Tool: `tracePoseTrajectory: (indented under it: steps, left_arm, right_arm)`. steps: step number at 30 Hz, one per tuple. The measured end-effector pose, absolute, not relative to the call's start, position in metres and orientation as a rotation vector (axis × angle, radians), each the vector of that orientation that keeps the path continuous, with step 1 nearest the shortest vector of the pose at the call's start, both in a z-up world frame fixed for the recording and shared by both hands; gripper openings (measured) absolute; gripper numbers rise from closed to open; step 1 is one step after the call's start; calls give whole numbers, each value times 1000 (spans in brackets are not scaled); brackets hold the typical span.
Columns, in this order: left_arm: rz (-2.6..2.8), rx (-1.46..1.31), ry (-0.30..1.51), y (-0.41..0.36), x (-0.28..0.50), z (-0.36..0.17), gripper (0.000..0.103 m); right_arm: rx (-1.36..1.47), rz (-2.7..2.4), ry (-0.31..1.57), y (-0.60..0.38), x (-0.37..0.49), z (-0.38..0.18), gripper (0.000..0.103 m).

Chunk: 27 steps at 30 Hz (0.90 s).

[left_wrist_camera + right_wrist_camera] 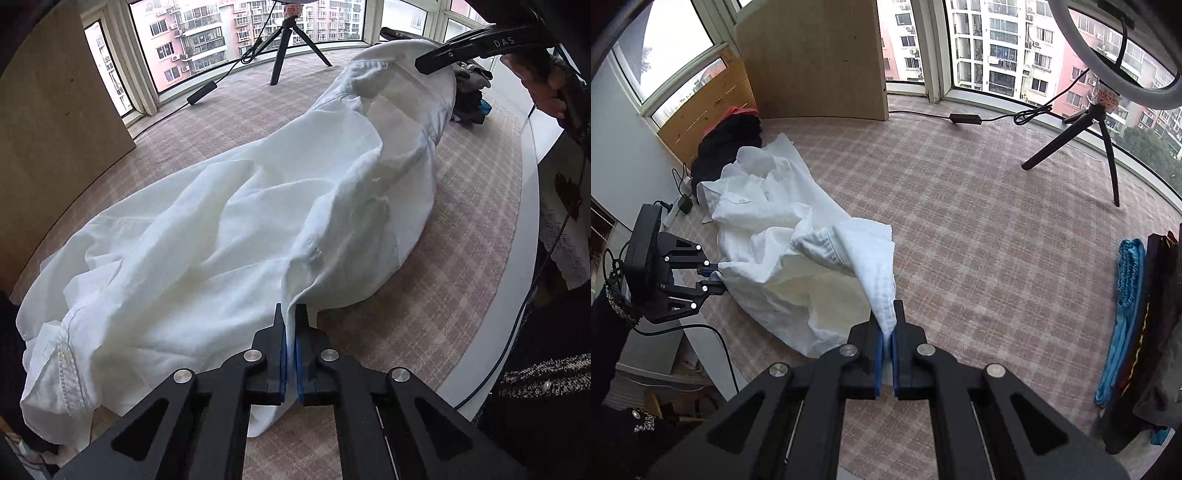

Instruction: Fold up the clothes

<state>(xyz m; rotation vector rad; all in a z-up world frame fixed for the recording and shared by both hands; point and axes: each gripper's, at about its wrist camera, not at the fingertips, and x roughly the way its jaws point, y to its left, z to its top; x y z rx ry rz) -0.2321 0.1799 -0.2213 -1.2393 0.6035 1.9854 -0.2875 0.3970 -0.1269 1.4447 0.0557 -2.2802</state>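
A crumpled white shirt [229, 221] lies stretched across the pink plaid table cover [443, 295]. My left gripper [291, 314] is shut on one corner of the shirt's near edge, and it shows from the side in the right wrist view as the left gripper [714, 278]. My right gripper [888, 325] is shut on another corner of the white shirt [775, 236], holding it raised a little off the cloth. In the left wrist view the right gripper [424, 64] sits at the shirt's far end, with a hand [543, 85] on its handle.
A black tripod [1082, 144] with a ring light stands at the back by the curved windows. A wooden board [812, 59] leans at the far edge. Dark clothes [727, 140] lie behind the shirt; blue and dark garments [1126, 314] are piled at the right. Cables trail along the sill.
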Motion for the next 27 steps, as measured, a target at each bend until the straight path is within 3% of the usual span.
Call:
tracePoseTrajectory:
  steps: [4,7,8,12,14,15,16,17,21,27]
  left_arm:
    - [1984,-1249,616,179,-231,-219,2]
    - [1983,-1256,625,179,-231,-217,2]
    - [1981,-1262,627,179,-231,-219,3]
    - [1979,-1293,639,177,-232,-228,3]
    - [1981,-1309,652,176,-233,-233,3]
    - [1982,-1317,660,176,-234,-234,3]
    - [1993,-1315,680,176,-235,-229,2]
    - [2033,-1275,722,176,-236,-213,2]
    - [2226,-1073,842,172,-249,-119,2]
    - [2476,-634,869,140,-240,89,2]
  right_arm:
    - [1455,-2245,59,400,-291,-144,7]
    - [1489,-2195,87,399,-297,-168,28]
    - [1500,-2181,95,399,-300,-176,30]
    - [1542,-2142,80,398,-316,-196,32]
    - [1535,-2118,28,399,-325,-200,31]
    - [1545,-2131,18,400,-328,-200,25]
    - [1573,-2164,22,400,-332,-200,2]
    - [1571,-2197,17,401,-335,-193,3]
    - [1336,-2381,47,398,-331,-94,2]
    - [758,-2660,256,364,-283,170,2]
